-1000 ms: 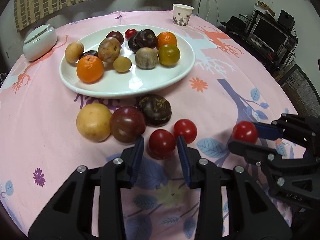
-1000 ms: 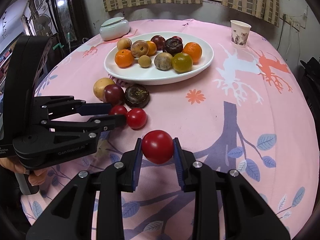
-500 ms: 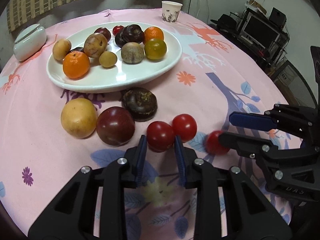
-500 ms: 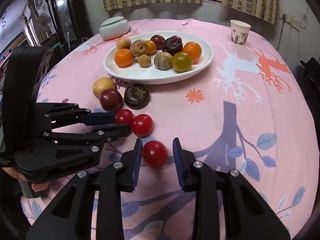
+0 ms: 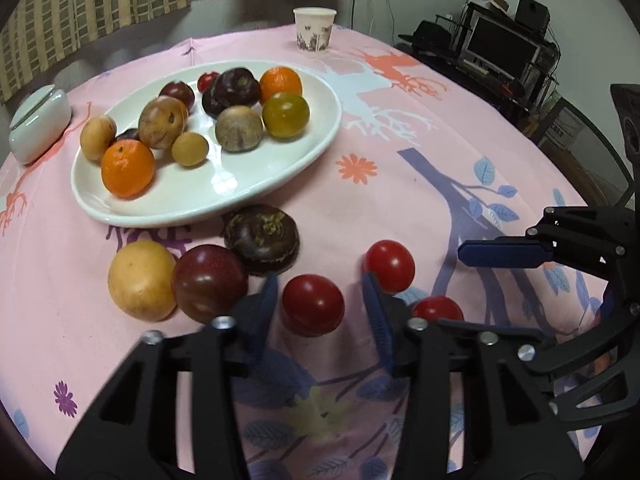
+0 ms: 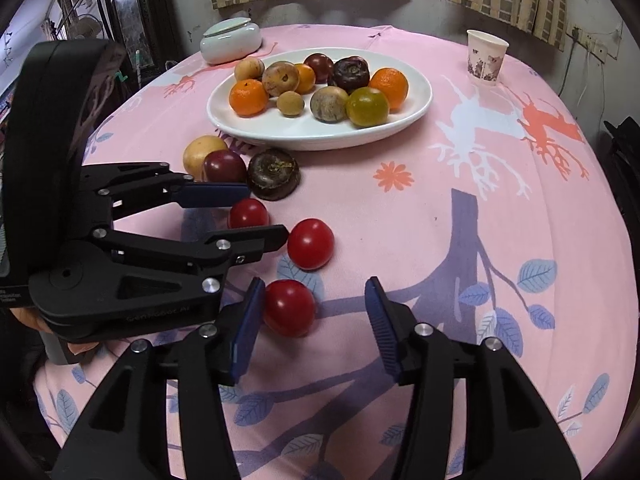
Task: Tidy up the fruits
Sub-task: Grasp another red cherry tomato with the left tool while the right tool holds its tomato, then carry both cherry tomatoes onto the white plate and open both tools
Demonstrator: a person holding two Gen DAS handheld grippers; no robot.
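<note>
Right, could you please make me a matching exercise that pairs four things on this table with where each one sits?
Things:
1. paper cup
2. white lidded jar
3. mangosteen
4. greenish fruit

Places, as seen in the right wrist view:
A. on the white plate
B. on the tablecloth, just in front of the plate
C. beyond the plate, to its left
D. beyond the plate, to its right

Pairs: 1-D, 2-C, 3-B, 4-A
</note>
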